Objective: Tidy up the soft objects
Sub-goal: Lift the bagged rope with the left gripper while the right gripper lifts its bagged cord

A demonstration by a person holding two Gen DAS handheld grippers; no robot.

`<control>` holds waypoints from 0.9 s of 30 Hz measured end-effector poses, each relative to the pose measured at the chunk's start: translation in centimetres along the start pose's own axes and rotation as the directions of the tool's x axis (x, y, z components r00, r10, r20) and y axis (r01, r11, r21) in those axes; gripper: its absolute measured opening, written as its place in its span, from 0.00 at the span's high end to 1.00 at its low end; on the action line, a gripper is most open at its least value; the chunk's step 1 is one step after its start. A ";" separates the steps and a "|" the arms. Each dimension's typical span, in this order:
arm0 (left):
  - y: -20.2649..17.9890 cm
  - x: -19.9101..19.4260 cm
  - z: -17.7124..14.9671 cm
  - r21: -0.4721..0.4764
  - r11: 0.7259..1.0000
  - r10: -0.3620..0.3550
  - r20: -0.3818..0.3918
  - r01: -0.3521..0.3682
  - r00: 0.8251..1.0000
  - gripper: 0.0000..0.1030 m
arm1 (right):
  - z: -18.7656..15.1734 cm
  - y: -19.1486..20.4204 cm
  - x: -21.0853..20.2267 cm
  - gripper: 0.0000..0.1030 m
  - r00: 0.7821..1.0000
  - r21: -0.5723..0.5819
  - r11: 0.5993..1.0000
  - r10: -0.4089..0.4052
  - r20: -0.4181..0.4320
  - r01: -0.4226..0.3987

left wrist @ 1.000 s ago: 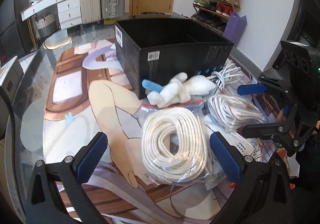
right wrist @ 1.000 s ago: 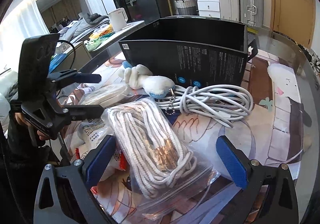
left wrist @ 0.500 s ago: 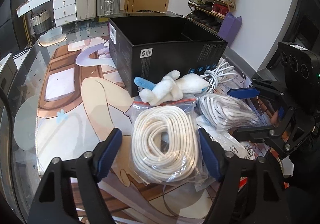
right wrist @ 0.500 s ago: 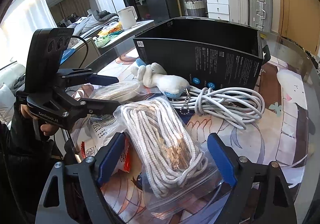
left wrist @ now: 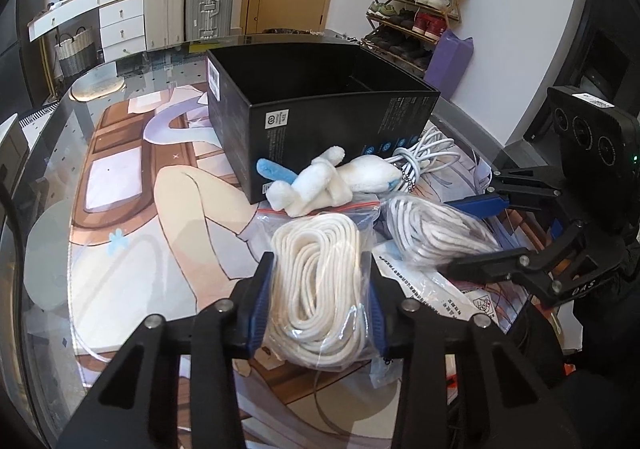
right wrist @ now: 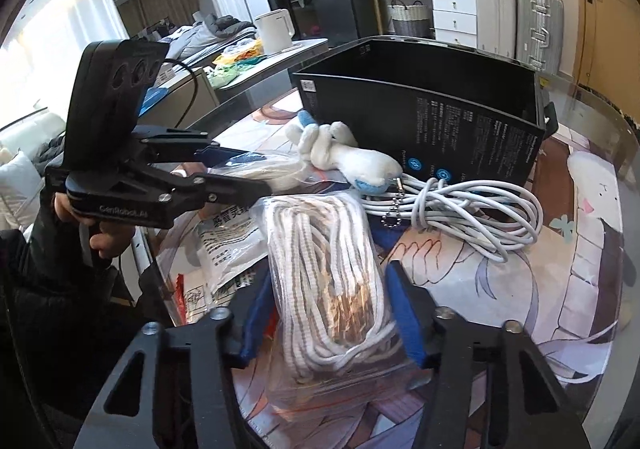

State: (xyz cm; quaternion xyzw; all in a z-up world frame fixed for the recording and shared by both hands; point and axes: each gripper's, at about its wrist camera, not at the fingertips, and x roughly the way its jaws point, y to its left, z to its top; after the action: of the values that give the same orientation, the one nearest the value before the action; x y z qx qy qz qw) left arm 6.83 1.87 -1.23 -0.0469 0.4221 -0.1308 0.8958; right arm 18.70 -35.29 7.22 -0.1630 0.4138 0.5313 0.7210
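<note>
Left gripper (left wrist: 318,307) pinching a clear bag of cream coiled rope (left wrist: 320,289) on the printed table mat (left wrist: 132,209), right gripper (right wrist: 334,313) just closing, pads pressing a bagged grey-striped white cord bundle (right wrist: 328,273), open black cardboard box (left wrist: 320,109) behind.

Two bagged rope coils, a cream one (left wrist: 320,281) and a grey-white one (right wrist: 332,273); one plush toy (left wrist: 320,185); one loose white cable (right wrist: 460,205); one black box (left wrist: 320,101); one printed packet (right wrist: 228,245).
</note>
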 end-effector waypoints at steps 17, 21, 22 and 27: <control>-0.3 -3.1 -0.5 0.019 1.000 -0.011 0.065 0.009 0.998 0.63 | 0.3 0.1 -4.1 0.57 0.993 -0.032 0.999 -0.017 0.118 0.021; -0.7 -3.8 -0.3 0.031 0.999 -0.015 0.080 0.012 0.997 0.63 | 0.7 -0.1 -4.9 0.57 0.989 -0.022 0.999 -0.026 0.144 0.030; -0.8 -3.9 -0.3 0.034 0.999 -0.017 0.084 0.014 0.996 0.63 | 0.7 -0.1 -5.2 0.57 0.988 -0.021 0.999 -0.029 0.153 0.032; -1.3 -4.7 0.1 0.047 0.999 -0.010 0.105 0.005 0.994 0.63 | 0.7 -0.3 -6.2 0.57 0.982 -0.010 0.999 -0.044 0.183 0.046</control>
State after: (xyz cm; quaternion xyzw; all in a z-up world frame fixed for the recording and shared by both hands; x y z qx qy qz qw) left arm 3.74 1.89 2.57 -0.0343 0.3708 -0.1415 0.9172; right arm 18.73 -38.85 12.33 -0.1281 0.3383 0.5306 0.7666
